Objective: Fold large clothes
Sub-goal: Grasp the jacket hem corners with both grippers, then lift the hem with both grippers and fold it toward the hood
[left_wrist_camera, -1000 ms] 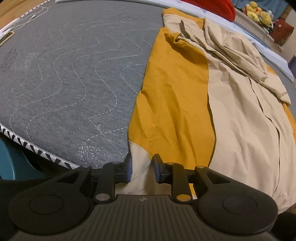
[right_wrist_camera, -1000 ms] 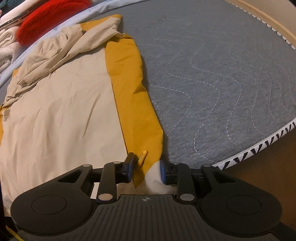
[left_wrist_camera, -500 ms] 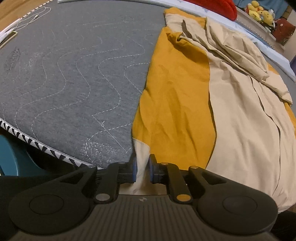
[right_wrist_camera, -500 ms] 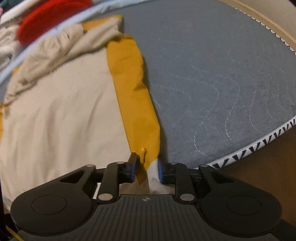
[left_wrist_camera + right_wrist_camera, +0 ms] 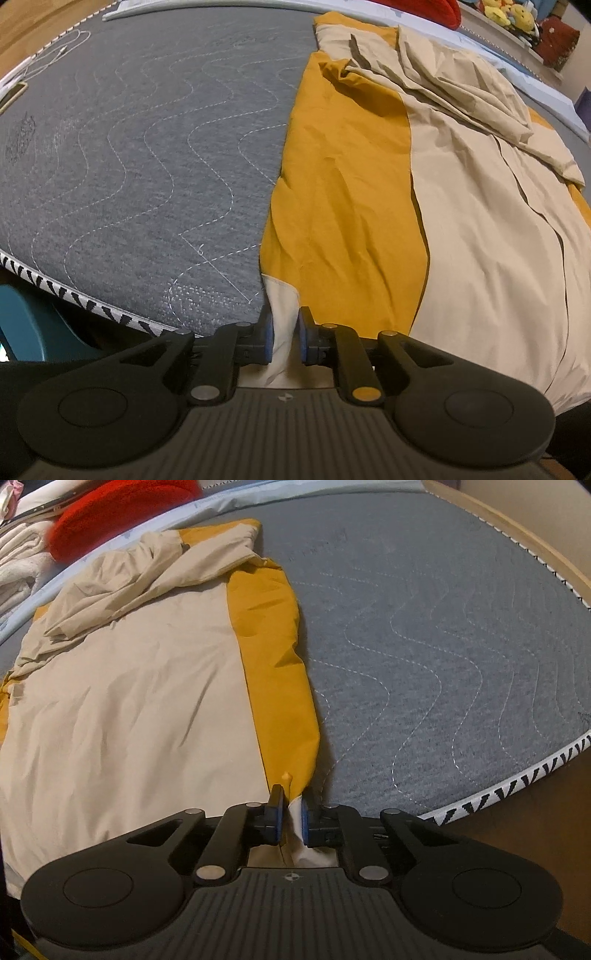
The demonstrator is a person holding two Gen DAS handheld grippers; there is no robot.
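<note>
One garment (image 5: 461, 229), beige with mustard side panels, lies flat on the grey quilted mattress (image 5: 129, 155). Long axis runs straight away from both grippers; hem nearest them at the mattress edge, bunched collar end farthest off.

Left gripper (image 5: 283, 334): jaws narrow, a beige hem corner between the blue pads; whether they actually pinch it, cannot tell. Mustard panel just ahead and right of it, bare mattress to its left.

Right gripper (image 5: 290, 814): jaws nearly together, clamped on the other hem corner of the garment (image 5: 129, 709). One small mustard tab (image 5: 285, 776) stands up just ahead of its fingers. Mattress (image 5: 443, 646) spreads to its right.

Beyond the far end: one red cushion (image 5: 122, 513), some yellow plush toys (image 5: 506, 14), white cable (image 5: 55, 55) far left. No legible writing.
</note>
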